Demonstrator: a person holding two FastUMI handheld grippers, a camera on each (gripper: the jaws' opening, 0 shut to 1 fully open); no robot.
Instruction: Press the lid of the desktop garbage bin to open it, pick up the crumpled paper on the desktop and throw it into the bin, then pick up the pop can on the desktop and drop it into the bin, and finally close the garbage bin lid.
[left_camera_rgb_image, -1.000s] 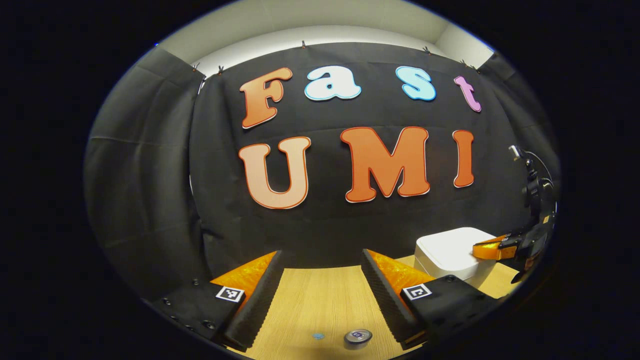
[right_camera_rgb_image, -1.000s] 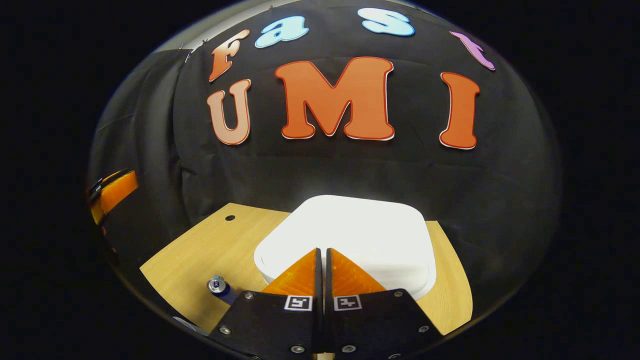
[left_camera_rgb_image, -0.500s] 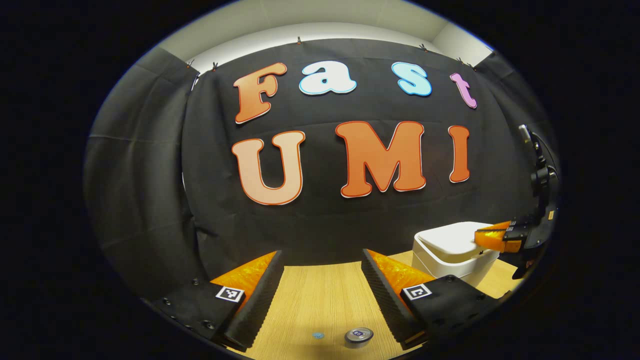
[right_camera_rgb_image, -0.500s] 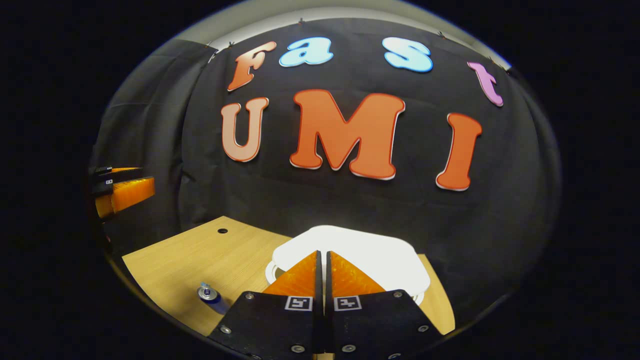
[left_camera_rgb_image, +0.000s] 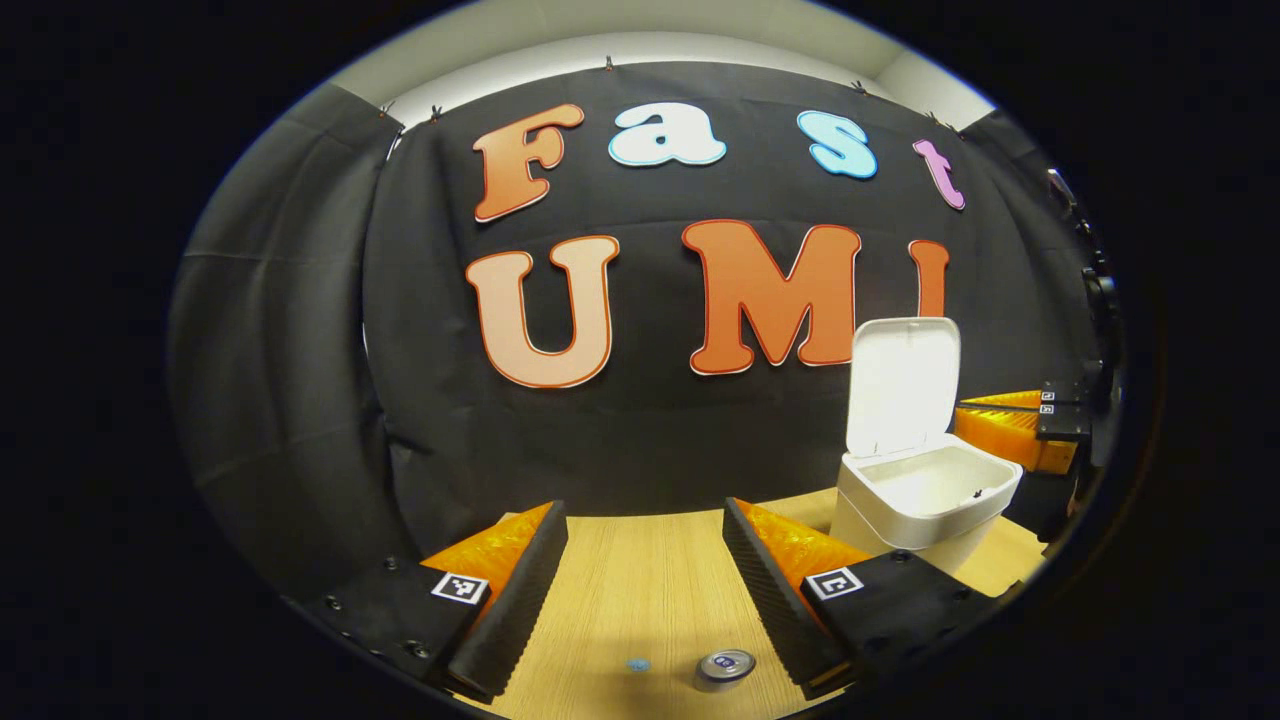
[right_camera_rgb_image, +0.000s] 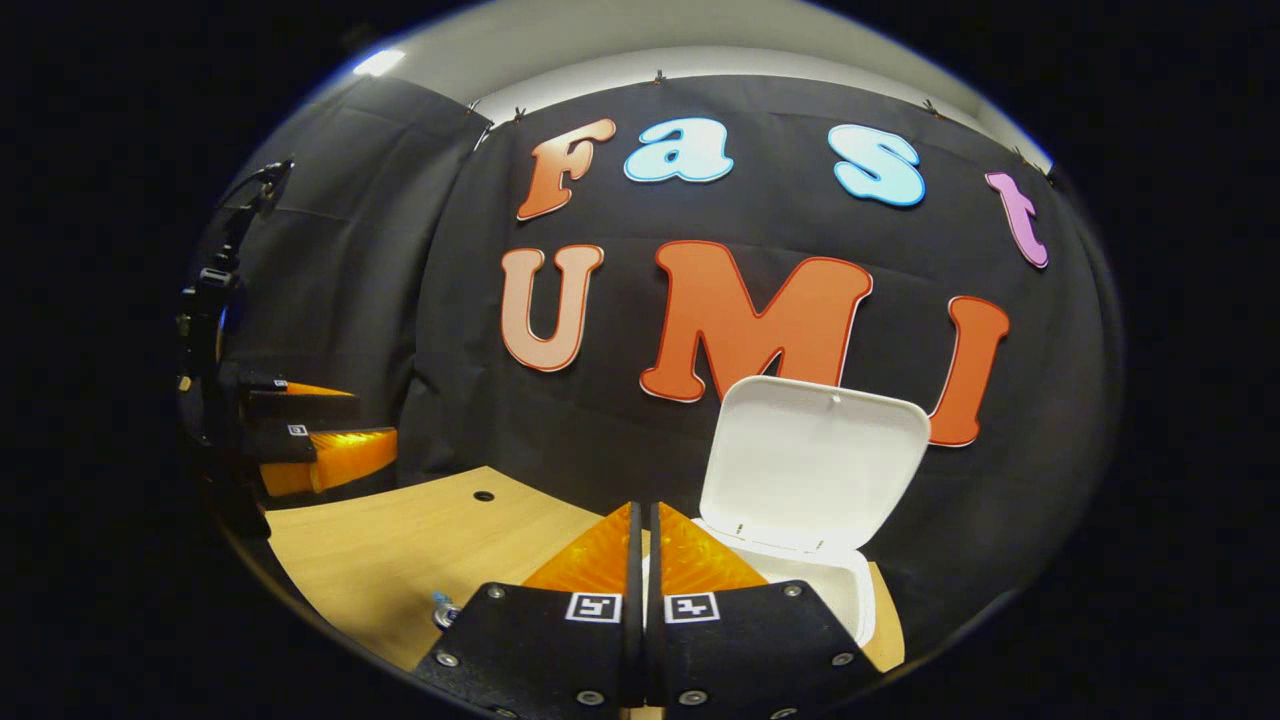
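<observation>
Bin (left_camera_rgb_image: 925, 500) sits at the far right of the desk (left_camera_rgb_image: 640, 590), lid (right_camera_rgb_image: 812, 462) standing upright, mouth open. Can (left_camera_rgb_image: 724, 668) stands on the desk just under the left gripper (left_camera_rgb_image: 645, 585), whose fingers are spread wide and empty. Right gripper (right_camera_rgb_image: 642, 545) is pressed closed, holding nothing, near the bin's front. Crumpled paper not located. Next step judged: find the paper, come down straight over it, close gently, carry clear of the raised lid

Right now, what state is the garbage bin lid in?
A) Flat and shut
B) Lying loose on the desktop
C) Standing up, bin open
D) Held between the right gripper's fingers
C: the lid stands upright behind the open garbage bin, with the right gripper shut, apart from it.
</observation>
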